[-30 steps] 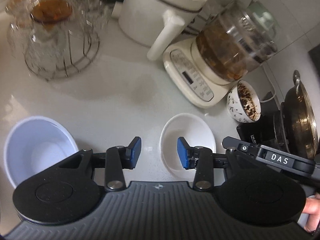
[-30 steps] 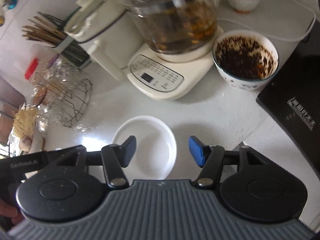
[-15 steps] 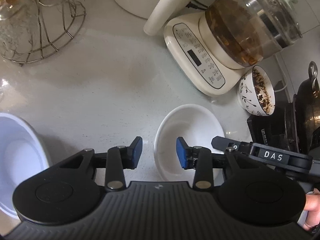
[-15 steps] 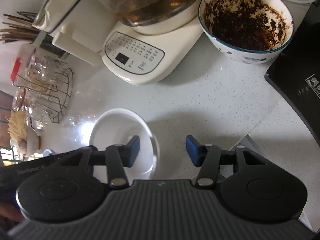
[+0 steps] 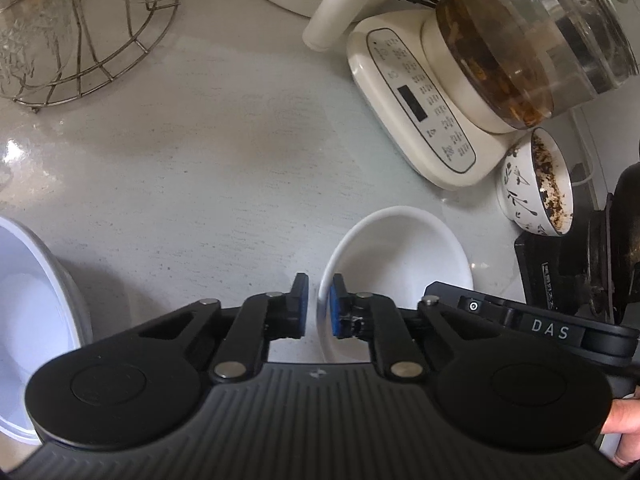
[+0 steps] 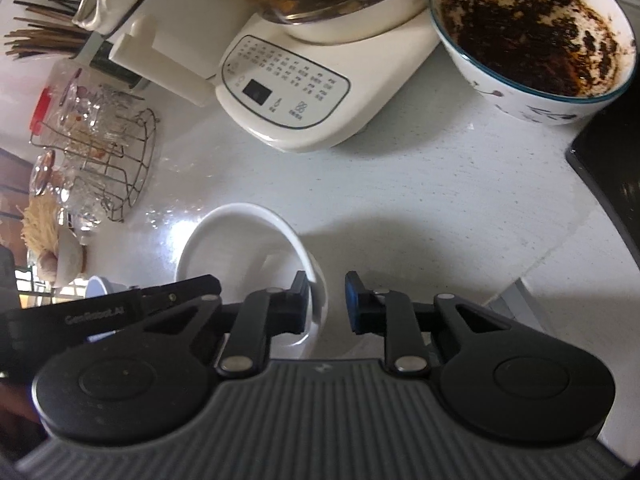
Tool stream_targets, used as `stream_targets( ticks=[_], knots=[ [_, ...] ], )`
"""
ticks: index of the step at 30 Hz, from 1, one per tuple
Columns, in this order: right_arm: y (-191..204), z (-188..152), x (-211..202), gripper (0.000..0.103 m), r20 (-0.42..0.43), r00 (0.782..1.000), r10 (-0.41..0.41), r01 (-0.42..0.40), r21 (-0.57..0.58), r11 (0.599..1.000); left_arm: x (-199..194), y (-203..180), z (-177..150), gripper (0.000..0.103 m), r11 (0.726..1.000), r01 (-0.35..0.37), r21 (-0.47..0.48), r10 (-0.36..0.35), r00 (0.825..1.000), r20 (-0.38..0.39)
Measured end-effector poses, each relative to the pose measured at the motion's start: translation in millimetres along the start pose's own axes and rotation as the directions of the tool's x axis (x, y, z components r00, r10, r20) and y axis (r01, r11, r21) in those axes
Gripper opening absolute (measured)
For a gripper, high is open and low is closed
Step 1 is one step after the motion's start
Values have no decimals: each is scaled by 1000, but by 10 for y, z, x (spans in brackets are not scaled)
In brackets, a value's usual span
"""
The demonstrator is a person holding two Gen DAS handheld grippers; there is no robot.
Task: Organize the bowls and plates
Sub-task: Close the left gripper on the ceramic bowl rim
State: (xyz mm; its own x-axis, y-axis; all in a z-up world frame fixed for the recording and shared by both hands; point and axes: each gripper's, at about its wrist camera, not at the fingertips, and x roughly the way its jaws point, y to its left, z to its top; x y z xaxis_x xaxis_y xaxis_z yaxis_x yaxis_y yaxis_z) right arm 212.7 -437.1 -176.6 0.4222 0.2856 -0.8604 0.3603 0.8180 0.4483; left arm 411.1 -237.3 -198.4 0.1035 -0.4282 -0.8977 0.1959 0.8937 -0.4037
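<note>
A small white bowl (image 5: 400, 256) sits on the pale counter. My left gripper (image 5: 319, 298) is shut on its left rim, one blue pad inside and one outside. In the right wrist view the same bowl (image 6: 240, 248) lies low and left. My right gripper (image 6: 326, 292) straddles its right rim and its jaws are closing. The left finger is inside the bowl and a gap still shows between the wall and the outer pad (image 6: 353, 300). A larger white bowl (image 5: 24, 312) stands at the left edge.
Behind the bowl are a glass kettle on a cream base (image 5: 432, 112) and a patterned bowl with dark residue (image 6: 536, 32). A wire rack of glasses (image 5: 80, 32) stands far left, a black cooktop with a pot (image 5: 592, 264) to the right, and chopsticks (image 6: 44, 36) at the back.
Both grippers have sunk toward the small bowl. The left jaws have shut on its left rim. The right jaws have narrowed around its right rim.
</note>
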Motion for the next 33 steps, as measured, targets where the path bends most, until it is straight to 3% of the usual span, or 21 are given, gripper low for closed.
stream_targets(
  ticks=[5,15,22,33],
  knots=[
    [49,14,13,15,-6,1000,14,-14,-18,1000,-21,20,10,8,1000,1,-3,-1,1000,2],
    [153,18,-67,13,4,1000,18,-18,-57,998,-110,77,5,8,999,41,-24,-41,999,8],
    [324,20,-225,14,21,1000,4,-2,-108,994,-325,76,-43,8,998,52,-33,-51,998,32],
    [657,78,-481,16,49,997,66,-56,-176,983,-852,91,-116,8,997,49,-62,-41,992,123]
  ],
)
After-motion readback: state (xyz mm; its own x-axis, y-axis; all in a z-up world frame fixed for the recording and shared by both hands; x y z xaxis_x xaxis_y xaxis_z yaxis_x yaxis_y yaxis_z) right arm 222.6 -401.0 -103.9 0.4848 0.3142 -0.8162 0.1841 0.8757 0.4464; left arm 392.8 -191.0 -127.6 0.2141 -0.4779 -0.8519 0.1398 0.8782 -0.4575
